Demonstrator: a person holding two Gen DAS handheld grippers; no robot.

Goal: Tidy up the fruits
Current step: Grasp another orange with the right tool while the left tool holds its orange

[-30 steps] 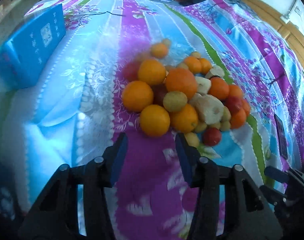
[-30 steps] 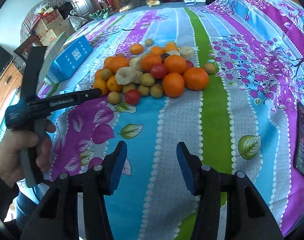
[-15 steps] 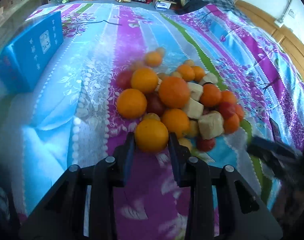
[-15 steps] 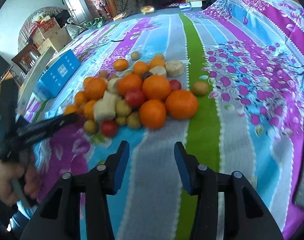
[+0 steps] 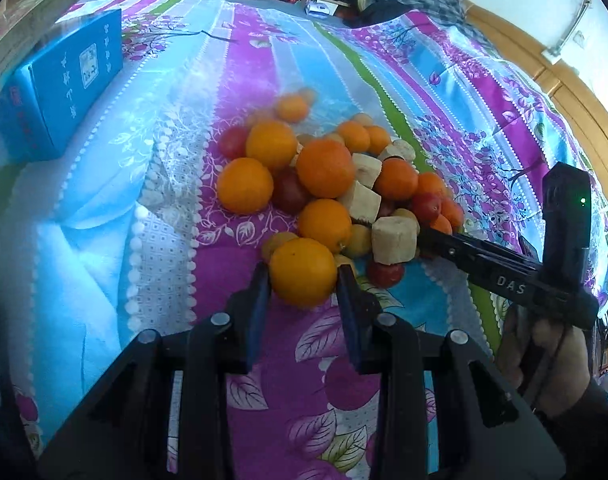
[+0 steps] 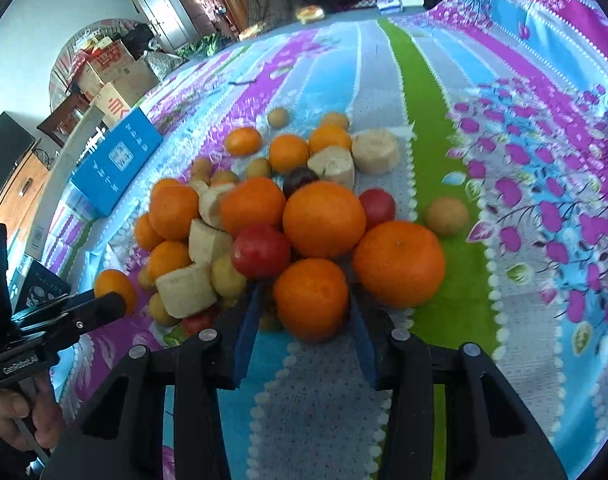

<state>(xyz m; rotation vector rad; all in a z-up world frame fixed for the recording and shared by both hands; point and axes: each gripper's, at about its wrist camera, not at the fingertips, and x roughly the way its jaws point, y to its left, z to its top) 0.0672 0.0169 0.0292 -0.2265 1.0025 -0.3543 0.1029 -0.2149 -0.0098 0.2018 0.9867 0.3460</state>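
Note:
A pile of fruit lies on the striped floral bedsheet (image 5: 104, 200): oranges, red tomatoes, small yellow fruits and pale cut chunks (image 5: 393, 240). My left gripper (image 5: 303, 280) is shut on the nearest orange (image 5: 303, 272) at the pile's near edge; that orange also shows in the right wrist view (image 6: 114, 286). My right gripper (image 6: 304, 304) has its fingers around another orange (image 6: 311, 298) on the pile's other side, touching it on both sides. A big orange (image 6: 397, 262) lies just right of it, a red tomato (image 6: 260, 250) just left.
A blue box (image 5: 56, 84) stands at the left on the bed and also shows in the right wrist view (image 6: 116, 166). A lone small fruit (image 6: 447, 216) lies on the green stripe. Cardboard boxes (image 6: 112, 76) and clutter stand beyond the bed. A wooden frame (image 5: 563, 92) runs along the right.
Both grippers moved forward into the pile. The left closed on the near orange; the right came up around an orange on the opposite side and closed on it.

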